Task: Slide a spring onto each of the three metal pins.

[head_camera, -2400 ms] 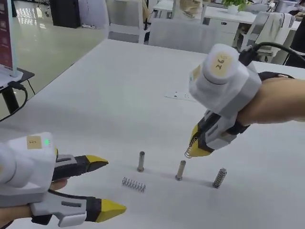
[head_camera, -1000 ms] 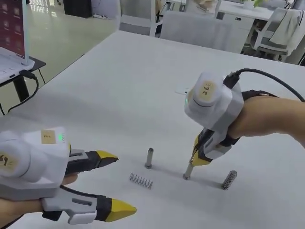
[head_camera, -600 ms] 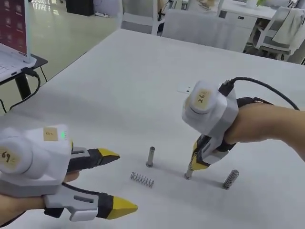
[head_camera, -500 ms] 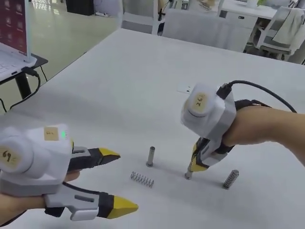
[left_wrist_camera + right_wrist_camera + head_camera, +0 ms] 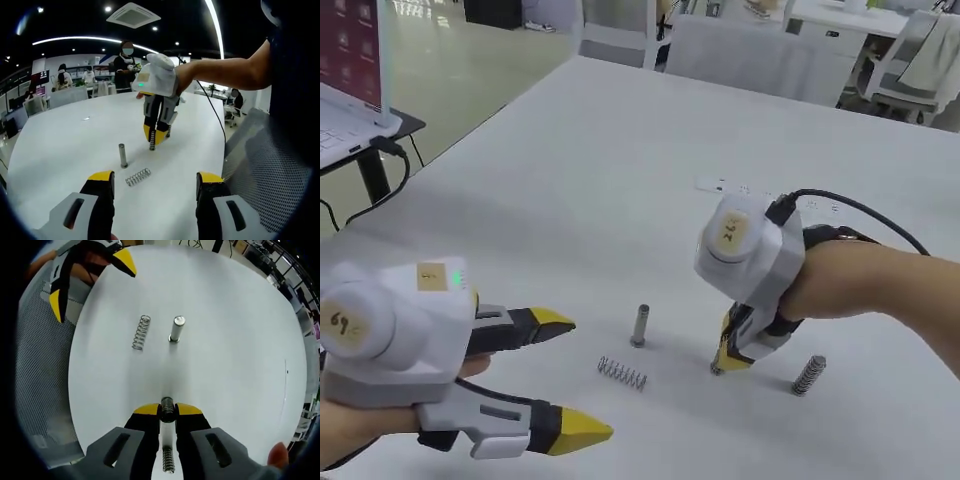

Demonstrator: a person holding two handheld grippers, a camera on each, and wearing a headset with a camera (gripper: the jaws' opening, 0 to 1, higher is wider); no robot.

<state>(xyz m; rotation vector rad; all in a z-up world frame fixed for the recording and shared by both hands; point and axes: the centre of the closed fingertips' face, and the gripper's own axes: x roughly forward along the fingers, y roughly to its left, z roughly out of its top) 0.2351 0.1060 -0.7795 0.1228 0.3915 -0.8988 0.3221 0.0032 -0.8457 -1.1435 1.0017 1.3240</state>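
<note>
White desk point(image 5: 570, 180), bearing three metal pins in a row. Bare pin point(image 5: 640, 326): upright, axis vertical, nothing on it. Middle pin point(image 5: 717, 369): upright, under the right tongs point(image 5: 730, 356), which point down and pinch a spring point(image 5: 167, 410) threaded along its axis. Third pin point(image 5: 807, 375): spring already sleeved on it, coil axis standing up. Loose spring point(image 5: 622, 373): lying flat near the bare pin, long axis roughly along the row. Left tongs point(image 5: 586, 378): spread apart, holding nothing, well apart from the pins.
</note>
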